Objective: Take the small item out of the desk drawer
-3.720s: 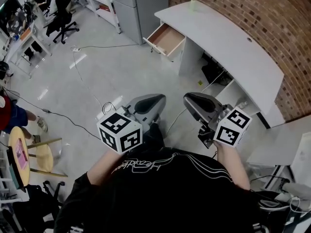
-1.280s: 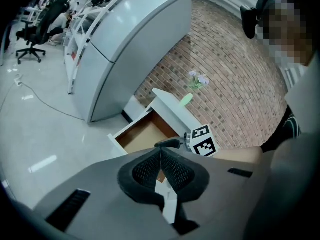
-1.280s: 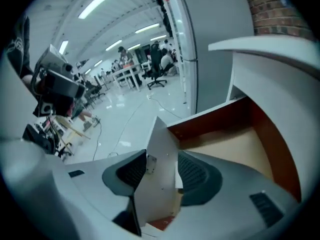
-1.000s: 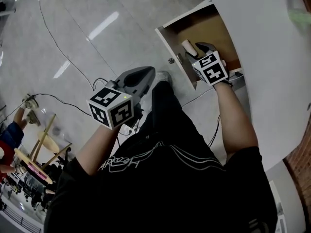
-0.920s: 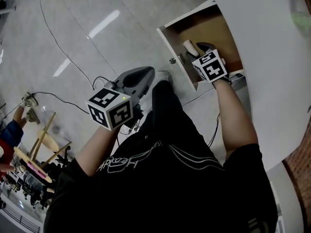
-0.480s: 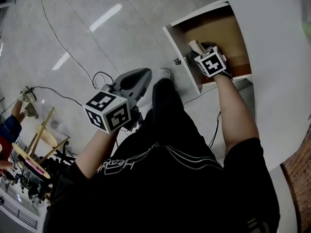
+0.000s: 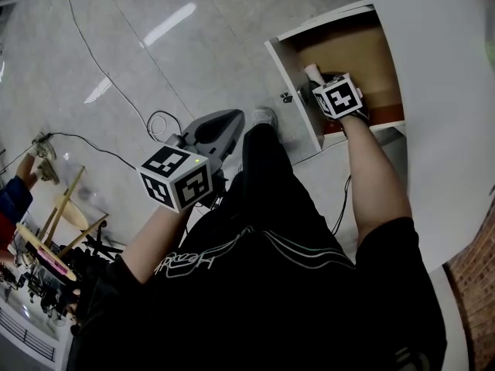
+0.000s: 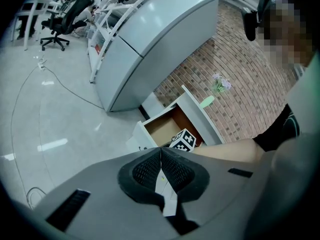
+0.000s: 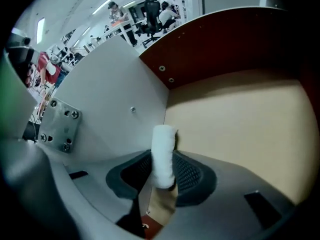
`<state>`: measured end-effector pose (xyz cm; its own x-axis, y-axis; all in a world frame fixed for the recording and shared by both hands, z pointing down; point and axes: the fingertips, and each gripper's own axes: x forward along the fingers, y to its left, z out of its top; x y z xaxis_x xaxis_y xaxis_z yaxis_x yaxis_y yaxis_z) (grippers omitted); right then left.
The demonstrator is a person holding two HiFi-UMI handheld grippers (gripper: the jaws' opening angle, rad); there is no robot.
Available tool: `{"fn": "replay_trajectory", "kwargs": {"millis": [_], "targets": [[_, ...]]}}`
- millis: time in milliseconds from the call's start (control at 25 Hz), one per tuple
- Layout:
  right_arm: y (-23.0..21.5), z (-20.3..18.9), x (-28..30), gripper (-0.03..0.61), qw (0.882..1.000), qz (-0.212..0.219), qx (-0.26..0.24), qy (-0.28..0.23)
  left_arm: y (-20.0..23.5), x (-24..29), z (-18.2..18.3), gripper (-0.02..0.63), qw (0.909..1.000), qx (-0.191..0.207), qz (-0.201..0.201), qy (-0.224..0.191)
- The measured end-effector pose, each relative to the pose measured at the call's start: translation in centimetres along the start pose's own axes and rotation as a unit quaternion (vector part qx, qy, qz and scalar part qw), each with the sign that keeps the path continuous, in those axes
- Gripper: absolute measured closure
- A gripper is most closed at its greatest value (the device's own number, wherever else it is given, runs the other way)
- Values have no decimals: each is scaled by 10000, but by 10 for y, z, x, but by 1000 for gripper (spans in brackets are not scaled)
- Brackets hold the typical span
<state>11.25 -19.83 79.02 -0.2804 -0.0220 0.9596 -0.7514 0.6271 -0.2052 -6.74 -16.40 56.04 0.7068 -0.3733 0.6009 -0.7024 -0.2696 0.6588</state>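
Note:
The desk drawer (image 7: 298, 99) stands pulled open under the white desk top (image 7: 437, 91). In the head view a small white roll (image 7: 312, 72) stands near the drawer's front left corner. My right gripper (image 7: 317, 85) reaches down into the drawer. In the right gripper view its jaws are closing, the pads touch both sides of the roll (image 9: 162, 139), and the roll stands upright between them (image 9: 163, 165) over the brown drawer bottom (image 9: 240, 114). My left gripper (image 7: 226, 124) hangs over the floor with its jaws pressed together (image 8: 161, 159) and nothing in them.
The drawer's white side wall (image 9: 115, 104) lies close to the left of the roll, its brown back wall (image 9: 220, 39) behind. Cables (image 7: 155, 122) trail across the grey floor. A wooden stool (image 7: 66, 215) stands at the left. A grey cabinet (image 8: 150, 39) flanks the desk.
My right gripper has sunk a little deeper into the drawer by the roll. The left gripper has stayed about where it was.

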Motion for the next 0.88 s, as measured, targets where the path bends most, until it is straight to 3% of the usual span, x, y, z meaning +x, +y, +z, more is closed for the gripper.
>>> {"fn": "replay_trajectory", "kwargs": {"millis": [560,880], "targets": [[9,16,-42,439,9988,-197,140,-419,-15,-23,7,592,9998,135,43,-146],[44,38,-138,439,9860,-354,562,-1531,-67,-52,9,592,9986,494,-176,-120]]}}
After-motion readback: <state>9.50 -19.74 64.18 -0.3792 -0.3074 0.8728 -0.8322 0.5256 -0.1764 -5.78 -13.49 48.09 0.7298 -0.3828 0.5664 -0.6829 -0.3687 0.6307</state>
